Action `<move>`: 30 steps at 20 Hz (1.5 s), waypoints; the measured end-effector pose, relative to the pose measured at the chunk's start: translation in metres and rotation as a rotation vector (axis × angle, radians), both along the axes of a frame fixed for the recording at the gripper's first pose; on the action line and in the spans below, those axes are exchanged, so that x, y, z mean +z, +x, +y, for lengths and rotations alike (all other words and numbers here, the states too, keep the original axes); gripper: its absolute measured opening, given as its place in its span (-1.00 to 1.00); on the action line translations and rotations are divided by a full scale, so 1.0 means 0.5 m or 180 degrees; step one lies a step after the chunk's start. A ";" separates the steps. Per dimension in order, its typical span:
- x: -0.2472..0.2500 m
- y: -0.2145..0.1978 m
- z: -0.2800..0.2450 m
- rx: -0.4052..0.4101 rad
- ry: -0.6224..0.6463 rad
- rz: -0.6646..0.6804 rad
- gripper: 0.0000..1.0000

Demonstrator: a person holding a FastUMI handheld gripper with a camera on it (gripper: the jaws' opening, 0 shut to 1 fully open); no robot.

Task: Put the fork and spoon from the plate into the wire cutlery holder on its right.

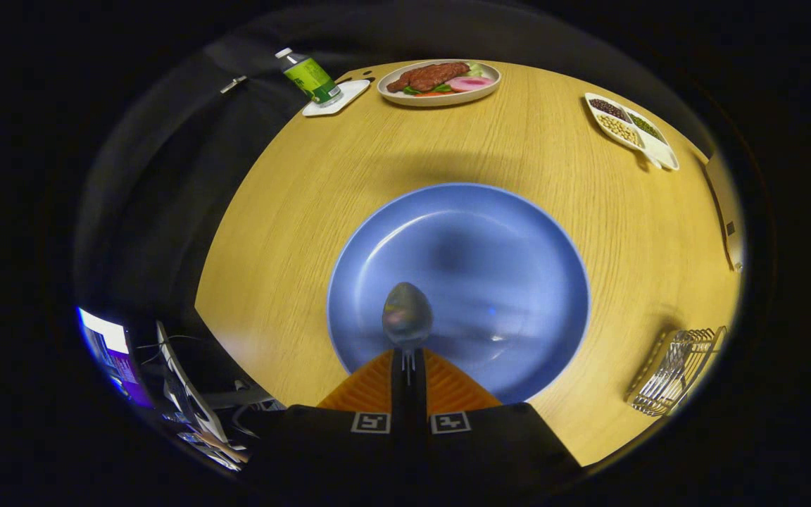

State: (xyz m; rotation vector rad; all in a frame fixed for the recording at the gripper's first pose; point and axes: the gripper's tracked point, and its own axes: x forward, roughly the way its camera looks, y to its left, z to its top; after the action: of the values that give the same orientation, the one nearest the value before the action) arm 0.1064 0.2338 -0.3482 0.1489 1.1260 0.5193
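We see a round wooden table [307, 204] with a blue plate [518, 282] near its front edge. The wire cutlery holder [676, 370] lies toward the front right edge, something metal inside it. Our gripper [409, 362] has its fingers pressed together on the spoon [407, 315], whose long axis runs straight ahead, bowl pointing forward over the plate. Fork tines seem to peek between the fingers; we cannot be sure. The far bottle's label [309, 76] is unreadable.

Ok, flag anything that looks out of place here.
Nothing stands out. The fingers are shut on the spoon above the blue plate; the wire cutlery holder stands upright on the table to its right.
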 end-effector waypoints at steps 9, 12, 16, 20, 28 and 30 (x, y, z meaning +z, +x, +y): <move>0.104 0.025 -0.110 -0.0380 0.0352 -0.0155 -0.88; 0.152 0.020 -0.169 -0.0427 0.0439 -0.0244 -0.88; 0.194 -0.004 -0.281 -0.0513 0.0396 -0.0311 -0.88; 0.203 -0.052 -0.408 -0.0671 0.0245 -0.0272 -0.88; 0.151 -0.100 -0.564 -0.0982 -0.0057 -0.0072 -0.88; 0.126 -0.102 -0.585 -0.1011 -0.0142 0.0032 -0.88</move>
State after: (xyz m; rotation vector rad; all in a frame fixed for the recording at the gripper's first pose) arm 0.0554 -0.0586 -0.2852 0.2865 1.0972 0.2108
